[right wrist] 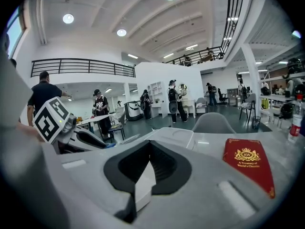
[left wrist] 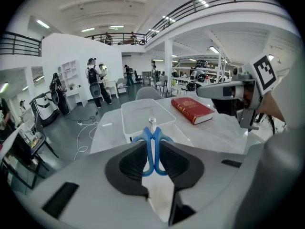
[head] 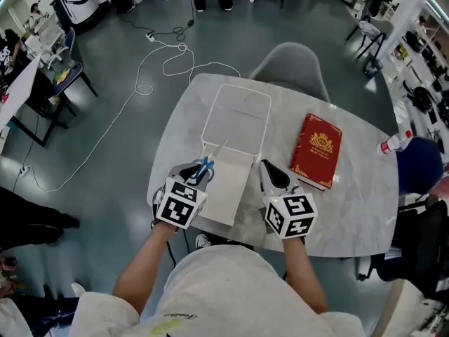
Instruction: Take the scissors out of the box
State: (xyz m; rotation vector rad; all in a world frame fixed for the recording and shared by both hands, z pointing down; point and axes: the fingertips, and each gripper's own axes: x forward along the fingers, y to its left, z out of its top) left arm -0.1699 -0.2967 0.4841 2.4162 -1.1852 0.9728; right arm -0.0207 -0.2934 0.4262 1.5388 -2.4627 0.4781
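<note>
Blue-handled scissors (head: 205,166) hang above the near end of the open white box (head: 210,118), blades pointing away from me over it. My left gripper (head: 198,170) is shut on their handles; in the left gripper view the blue loops (left wrist: 153,149) sit pinched between the black pads, with the box (left wrist: 143,116) beyond. The box's lid (head: 224,192) lies flat towards me. My right gripper (head: 269,176) hovers just right of the lid, jaws together, holding nothing. In the right gripper view a white lid corner (right wrist: 143,185) shows under its jaws.
A red book (head: 317,149) lies on the white marble table (head: 351,209) to the right of the box. A grey chair (head: 291,58) stands at the far side. A bottle (head: 394,142) lies at the right edge. Cables trail on the floor at the left.
</note>
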